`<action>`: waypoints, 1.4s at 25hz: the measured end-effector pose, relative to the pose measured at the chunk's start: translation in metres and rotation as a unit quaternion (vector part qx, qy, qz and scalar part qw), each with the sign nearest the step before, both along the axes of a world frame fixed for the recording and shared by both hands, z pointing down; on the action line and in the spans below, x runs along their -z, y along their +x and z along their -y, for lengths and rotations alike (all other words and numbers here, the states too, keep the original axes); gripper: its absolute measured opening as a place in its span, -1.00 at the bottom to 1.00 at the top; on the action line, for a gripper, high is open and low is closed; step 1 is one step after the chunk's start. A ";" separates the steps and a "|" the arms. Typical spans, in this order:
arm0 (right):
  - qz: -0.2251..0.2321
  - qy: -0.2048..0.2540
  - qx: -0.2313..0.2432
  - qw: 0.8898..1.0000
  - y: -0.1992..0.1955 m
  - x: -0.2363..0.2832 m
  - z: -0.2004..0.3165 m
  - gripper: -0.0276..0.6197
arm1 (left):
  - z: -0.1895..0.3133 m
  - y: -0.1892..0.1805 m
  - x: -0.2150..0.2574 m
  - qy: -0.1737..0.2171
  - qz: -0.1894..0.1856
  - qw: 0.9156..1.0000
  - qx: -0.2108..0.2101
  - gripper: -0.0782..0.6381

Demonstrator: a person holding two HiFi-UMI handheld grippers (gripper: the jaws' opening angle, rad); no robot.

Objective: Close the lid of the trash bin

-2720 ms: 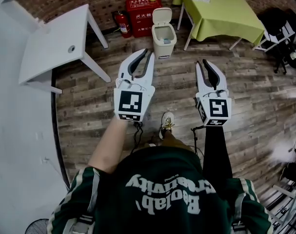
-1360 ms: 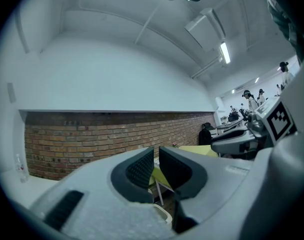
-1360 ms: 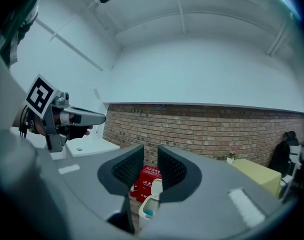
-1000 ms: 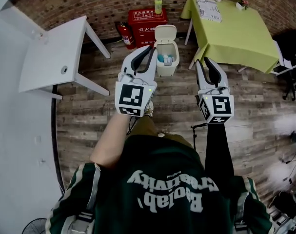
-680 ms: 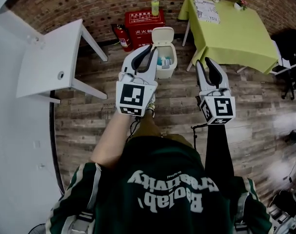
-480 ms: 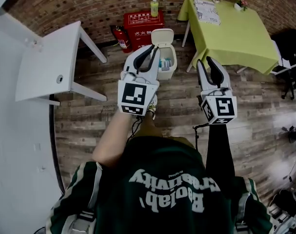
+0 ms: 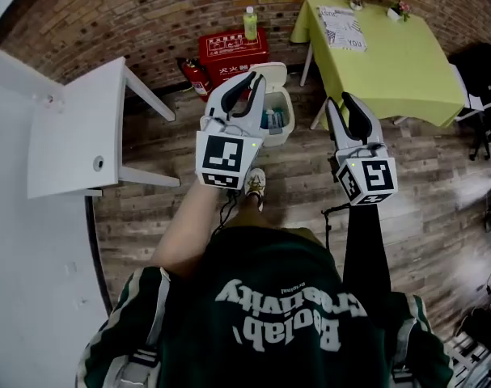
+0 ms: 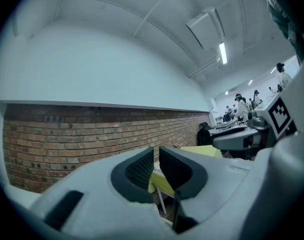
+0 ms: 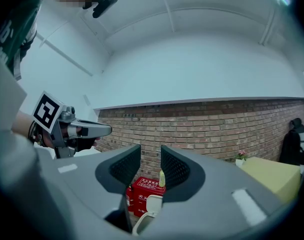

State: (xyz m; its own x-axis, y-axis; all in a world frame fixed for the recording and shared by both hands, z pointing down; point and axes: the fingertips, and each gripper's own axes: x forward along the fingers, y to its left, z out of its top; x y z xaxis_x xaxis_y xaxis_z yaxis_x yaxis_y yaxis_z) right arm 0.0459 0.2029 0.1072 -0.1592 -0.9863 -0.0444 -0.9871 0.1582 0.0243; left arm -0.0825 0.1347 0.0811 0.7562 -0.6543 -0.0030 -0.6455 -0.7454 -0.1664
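Observation:
The cream trash bin stands on the wood floor by the brick wall, its lid tipped up and items showing inside. My left gripper is held level above the bin's left side and covers part of it in the head view. Its jaws are open by a narrow gap with nothing in it. My right gripper hangs level to the right of the bin. Its jaws have just been opening and hold nothing. Below them the right gripper view shows the raised lid.
A red fire-equipment box with a bottle on top stands behind the bin, with a fire extinguisher at its left. A table with a green cloth is at the right. A white table is at the left.
The person has stepped toward the bin, which now lies nearer in the head view. Both grippers moved forward with them, and the left one now overlaps the bin's left side.

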 end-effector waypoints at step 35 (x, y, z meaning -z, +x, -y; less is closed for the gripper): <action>-0.005 -0.067 -0.053 0.996 0.030 -0.031 0.231 -0.45 | 0.243 0.055 -0.027 -0.064 -0.020 0.994 -0.086 -0.68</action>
State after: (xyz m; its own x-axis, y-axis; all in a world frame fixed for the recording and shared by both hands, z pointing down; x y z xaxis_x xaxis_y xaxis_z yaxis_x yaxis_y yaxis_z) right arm 0.0757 -0.0277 0.1386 -0.0535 -0.9946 0.0888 -0.9983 0.0554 0.0193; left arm -0.0271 -0.1087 0.1082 0.8577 -0.5126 0.0399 -0.5113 -0.8585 -0.0390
